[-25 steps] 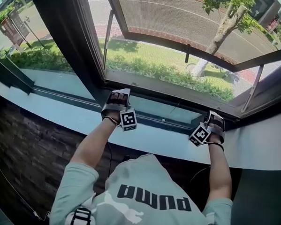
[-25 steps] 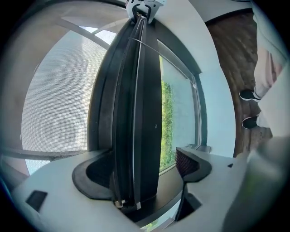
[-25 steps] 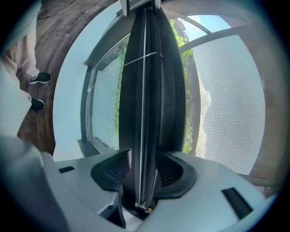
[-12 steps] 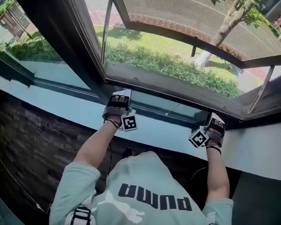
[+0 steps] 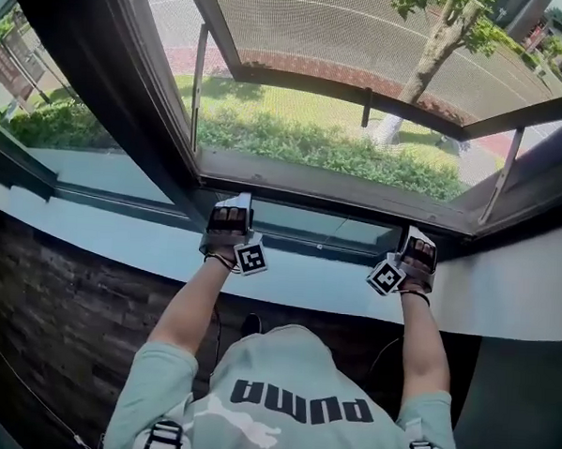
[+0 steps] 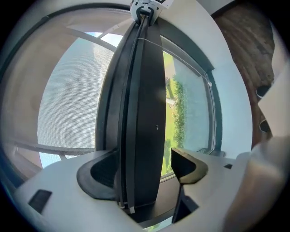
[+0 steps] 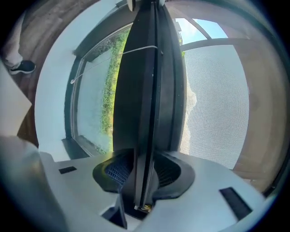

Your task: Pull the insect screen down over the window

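Insect screen (image 5: 366,36) is partly down; its bottom rail (image 5: 330,189) runs 9-to-3 o'clock, at 12 o'clock of both hands. Left hand-held gripper (image 5: 231,207), jaws just closing, has one pad off the rail. Right hand-held gripper (image 5: 419,243), also just closing, clamps it.

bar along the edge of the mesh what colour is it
The bar is black, clearest in the right gripper view.

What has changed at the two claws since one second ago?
Both claws have just been closing around the dark bar: the right claw now presses on it, the left claw leaves a gap at one pad. Neither claw nor bar shifted place.
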A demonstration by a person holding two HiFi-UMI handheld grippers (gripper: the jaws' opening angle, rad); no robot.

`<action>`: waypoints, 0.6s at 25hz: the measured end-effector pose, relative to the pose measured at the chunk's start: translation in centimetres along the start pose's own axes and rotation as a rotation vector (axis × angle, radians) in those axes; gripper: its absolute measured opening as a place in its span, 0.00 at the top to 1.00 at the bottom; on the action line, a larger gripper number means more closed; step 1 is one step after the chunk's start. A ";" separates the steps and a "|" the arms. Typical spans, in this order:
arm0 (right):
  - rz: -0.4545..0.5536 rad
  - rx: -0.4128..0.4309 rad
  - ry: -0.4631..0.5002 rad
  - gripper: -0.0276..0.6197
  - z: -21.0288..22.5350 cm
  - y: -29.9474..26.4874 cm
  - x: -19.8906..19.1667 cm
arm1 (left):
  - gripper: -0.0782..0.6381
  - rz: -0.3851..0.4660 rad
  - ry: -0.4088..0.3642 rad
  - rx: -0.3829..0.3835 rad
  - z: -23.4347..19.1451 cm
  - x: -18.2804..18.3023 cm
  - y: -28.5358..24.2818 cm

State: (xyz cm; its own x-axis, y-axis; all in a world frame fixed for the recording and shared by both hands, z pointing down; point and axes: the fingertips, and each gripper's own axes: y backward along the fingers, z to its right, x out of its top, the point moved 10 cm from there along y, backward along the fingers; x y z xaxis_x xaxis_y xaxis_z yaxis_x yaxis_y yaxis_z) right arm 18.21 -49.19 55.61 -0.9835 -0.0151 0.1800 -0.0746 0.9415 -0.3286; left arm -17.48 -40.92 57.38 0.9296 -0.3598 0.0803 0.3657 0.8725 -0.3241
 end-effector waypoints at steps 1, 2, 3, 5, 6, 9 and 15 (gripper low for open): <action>-0.002 0.016 -0.017 0.74 0.3 0.3 0.0 | 0.38 -0.006 0.000 0.003 -0.4 -0.1 0.1; -0.005 0.034 -0.041 0.74 0.5 0.6 0.1 | 0.38 -0.012 0.008 0.001 -0.9 -0.2 0.3; -0.007 0.051 -0.069 0.74 0.6 1.1 0.2 | 0.38 -0.012 0.033 -0.016 -1.3 -0.2 0.5; -0.006 0.061 -0.140 0.74 0.8 2.5 0.2 | 0.38 0.030 0.162 -0.112 -1.2 -0.1 1.2; 0.003 0.059 -0.206 0.74 1.1 3.6 0.1 | 0.38 0.066 0.251 -0.152 -1.2 -0.2 1.8; 0.099 0.135 -0.643 0.74 3.0 8.7 0.4 | 0.50 0.248 0.734 -0.386 -2.2 -1.3 4.9; 0.260 0.366 -1.500 0.95 1.5 20.0 1.8 | 0.87 0.559 1.976 -1.057 2.4 -5.5 11.0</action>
State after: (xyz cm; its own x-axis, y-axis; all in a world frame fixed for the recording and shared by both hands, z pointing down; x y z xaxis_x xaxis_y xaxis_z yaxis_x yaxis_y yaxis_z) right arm 14.66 -30.93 48.02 -0.2185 -0.3903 -0.8944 0.3015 0.8447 -0.4422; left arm -18.41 -28.55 55.69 -0.5124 -0.5700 -0.6423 -0.5736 0.7838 -0.2381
